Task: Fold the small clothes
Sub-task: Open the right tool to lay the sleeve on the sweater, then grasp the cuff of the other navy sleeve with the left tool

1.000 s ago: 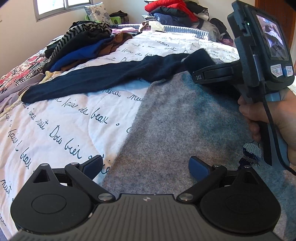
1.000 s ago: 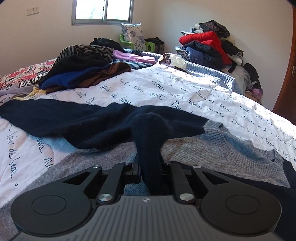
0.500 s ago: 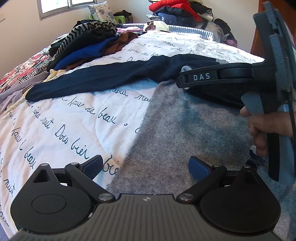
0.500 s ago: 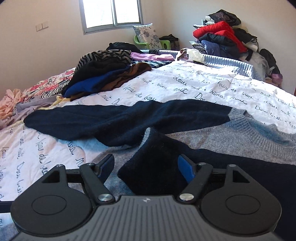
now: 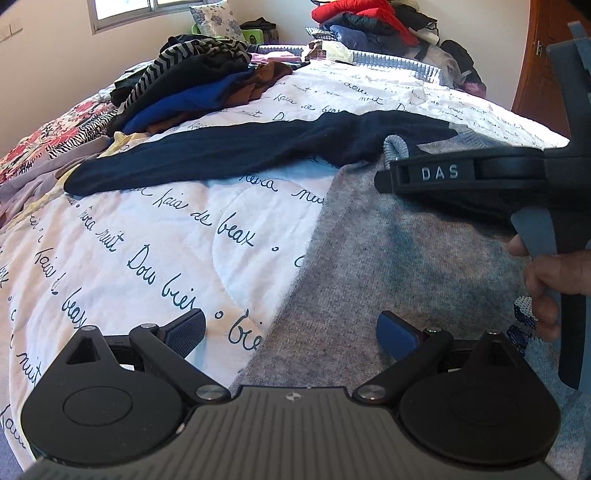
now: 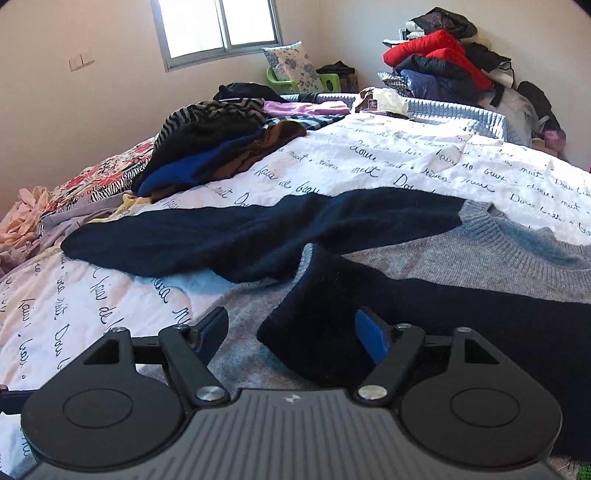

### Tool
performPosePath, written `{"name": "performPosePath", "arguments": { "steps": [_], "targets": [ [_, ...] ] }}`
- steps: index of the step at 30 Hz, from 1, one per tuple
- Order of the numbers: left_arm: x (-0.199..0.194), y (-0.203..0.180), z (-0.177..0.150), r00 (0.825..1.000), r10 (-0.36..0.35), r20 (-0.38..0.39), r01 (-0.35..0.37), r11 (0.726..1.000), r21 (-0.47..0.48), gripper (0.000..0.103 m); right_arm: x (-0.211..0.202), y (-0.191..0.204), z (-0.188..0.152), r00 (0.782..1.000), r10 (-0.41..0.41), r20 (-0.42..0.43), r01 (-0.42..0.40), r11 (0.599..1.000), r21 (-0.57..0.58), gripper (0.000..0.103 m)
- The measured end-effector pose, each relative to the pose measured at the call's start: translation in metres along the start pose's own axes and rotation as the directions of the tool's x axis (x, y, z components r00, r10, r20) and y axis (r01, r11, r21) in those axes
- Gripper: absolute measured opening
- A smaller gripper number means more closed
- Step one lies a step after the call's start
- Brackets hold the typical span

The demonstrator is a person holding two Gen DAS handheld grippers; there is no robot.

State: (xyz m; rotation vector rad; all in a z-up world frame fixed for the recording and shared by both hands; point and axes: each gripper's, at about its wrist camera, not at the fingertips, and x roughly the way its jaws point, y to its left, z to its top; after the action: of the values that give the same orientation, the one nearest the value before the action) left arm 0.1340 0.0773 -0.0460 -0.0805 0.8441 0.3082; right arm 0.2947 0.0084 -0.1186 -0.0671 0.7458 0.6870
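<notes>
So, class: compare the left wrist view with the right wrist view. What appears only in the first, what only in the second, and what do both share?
Only the left wrist view shows the right gripper from the side, the hand holding it, and the open left gripper over the grey body's edge.

Only the right wrist view shows the folded-in navy sleeve between the right gripper's open jaws, the grey neckline and a light switch.

Both show the sweater's outstretched navy sleeve, the lettered quilt, the clothes pile and the window.
</notes>
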Motion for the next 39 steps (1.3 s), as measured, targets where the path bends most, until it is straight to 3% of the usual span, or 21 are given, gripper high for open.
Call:
{"name": "performPosePath", "arguments": {
  "steps": [4,10,14,18,21,23,25,27,29,31,39],
  "targets": [
    [-0.002,0.001,0.000,1.000,0.004,0.005,-0.004,1.000,0.003,0.098,0.000,0.007,-0.005,0.999,-0.045,0.002,0.045,0.998,-0.049,0.076],
    [-0.004,0.007,0.005,1.000,0.012,0.020,-0.012,1.000,0.002,0.098,-0.024,-0.001,-0.002,0.998,0.018,0.056,-0.021,0.999,0.049,0.076],
    [0.001,0.030,0.018,0.994,0.093,0.056,-0.092,0.996,-0.021,0.098,-0.045,-0.006,-0.009,0.997,0.014,0.082,-0.018,0.998,0.055,0.076],
    [0.015,0.070,0.036,0.987,0.150,0.050,-0.143,0.982,-0.125,0.098,-0.060,-0.015,-0.026,0.996,0.018,0.089,-0.027,0.995,0.100,0.076],
    [0.029,0.111,0.048,0.992,0.123,0.042,-0.108,0.958,-0.266,0.098,-0.070,-0.018,-0.038,0.995,0.027,0.092,-0.039,0.990,0.133,0.077],
    [0.039,0.138,0.053,0.996,0.079,0.047,-0.056,0.927,-0.371,0.098,-0.078,-0.017,-0.044,0.995,0.031,0.096,-0.044,0.990,0.132,0.077],
    [0.051,0.170,0.056,0.998,0.015,0.062,0.019,0.862,-0.506,0.098,-0.085,-0.017,-0.050,0.994,0.028,0.102,-0.041,0.991,0.130,0.077],
    [0.063,0.199,0.052,0.988,-0.075,0.136,0.144,0.771,-0.620,0.098,-0.092,-0.017,-0.056,0.994,0.024,0.107,-0.039,0.990,0.135,0.077],
    [0.075,0.222,0.048,0.967,-0.137,0.216,0.252,0.657,-0.711,0.098,-0.098,-0.019,-0.060,0.994,0.014,0.108,-0.030,0.988,0.148,0.078],
    [0.087,0.236,0.049,0.954,-0.167,0.249,0.299,0.590,-0.750,0.098,-0.102,-0.021,-0.065,0.994,0.005,0.110,-0.023,0.986,0.163,0.079],
    [0.118,0.256,0.072,0.916,-0.169,0.364,0.398,0.502,-0.768,0.098,-0.109,-0.019,-0.078,0.994,-0.011,0.106,-0.010,0.982,0.189,0.079]
  ]
}}
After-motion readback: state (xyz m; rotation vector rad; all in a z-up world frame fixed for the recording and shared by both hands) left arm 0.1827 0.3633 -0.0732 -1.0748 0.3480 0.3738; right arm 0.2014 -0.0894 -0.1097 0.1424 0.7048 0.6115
